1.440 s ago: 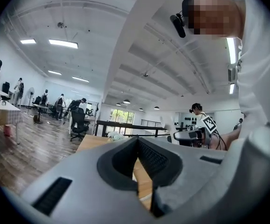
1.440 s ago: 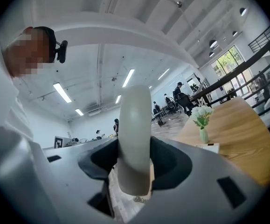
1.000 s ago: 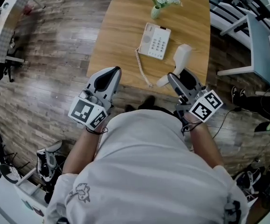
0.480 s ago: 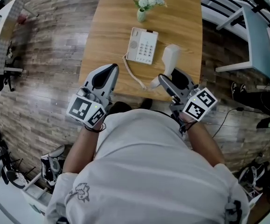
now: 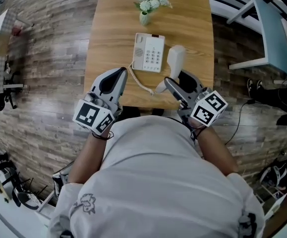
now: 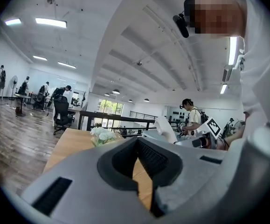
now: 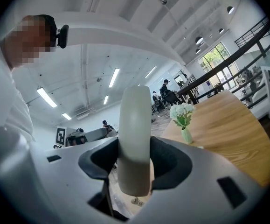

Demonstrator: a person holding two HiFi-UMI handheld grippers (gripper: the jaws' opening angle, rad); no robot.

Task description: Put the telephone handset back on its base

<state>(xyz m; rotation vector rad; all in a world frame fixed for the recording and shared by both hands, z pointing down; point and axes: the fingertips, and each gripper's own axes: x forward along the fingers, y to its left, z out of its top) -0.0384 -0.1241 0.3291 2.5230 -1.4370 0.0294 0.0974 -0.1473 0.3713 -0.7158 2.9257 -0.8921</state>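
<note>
- Right gripper [image 5: 181,81]: grey jaws, dark pads clamped on the smooth, rounded cream handset [image 7: 135,139], held just right of the boxy keypad base [image 5: 149,52].
- Left gripper [image 6: 137,144]: ribbed pads closed together, nothing between.
- Coiled cord [image 5: 141,81] lies on the woodgrain table [image 5: 113,29]; the jaws hide the handset's lower end.

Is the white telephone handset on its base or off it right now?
Off. The white telephone handset is clamped between the right gripper's pads, beside the white keypad base, whose cradle is bare.
</note>
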